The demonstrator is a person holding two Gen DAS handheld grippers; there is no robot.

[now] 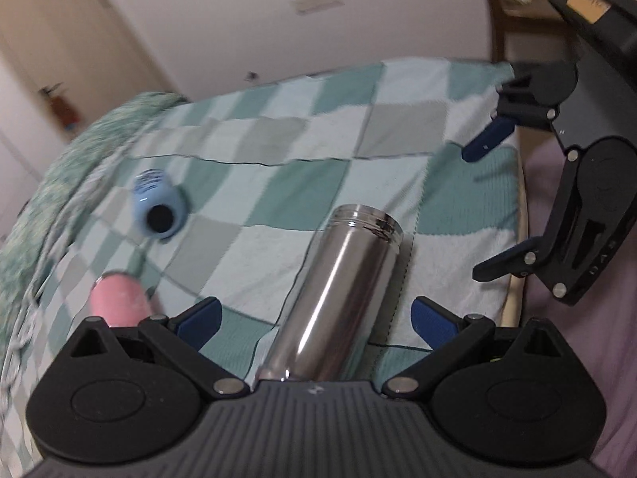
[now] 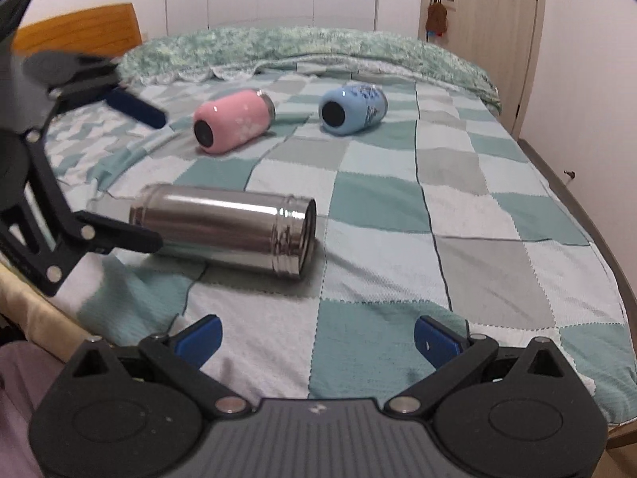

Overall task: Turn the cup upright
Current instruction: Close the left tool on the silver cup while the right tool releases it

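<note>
A steel cup [image 2: 223,231] lies on its side on the checked bedspread [image 2: 398,239], open threaded mouth to the right. In the left wrist view the steel cup [image 1: 334,298] runs lengthwise between my open left fingers, its base toward the camera. My left gripper [image 1: 314,324] is open around the cup's base end without closing on it; it also shows at the left of the right wrist view [image 2: 159,179]. My right gripper [image 2: 316,338] is open and empty, nearer the bed's front edge; it shows in the left wrist view [image 1: 483,207] at the right.
A pink cup [image 2: 235,121] and a blue cup [image 2: 352,108] lie on their sides farther back on the bed. A green quilt [image 2: 302,49] is bunched at the back. A wooden headboard [image 2: 79,30] stands at the left, a door [image 2: 477,40] at the right.
</note>
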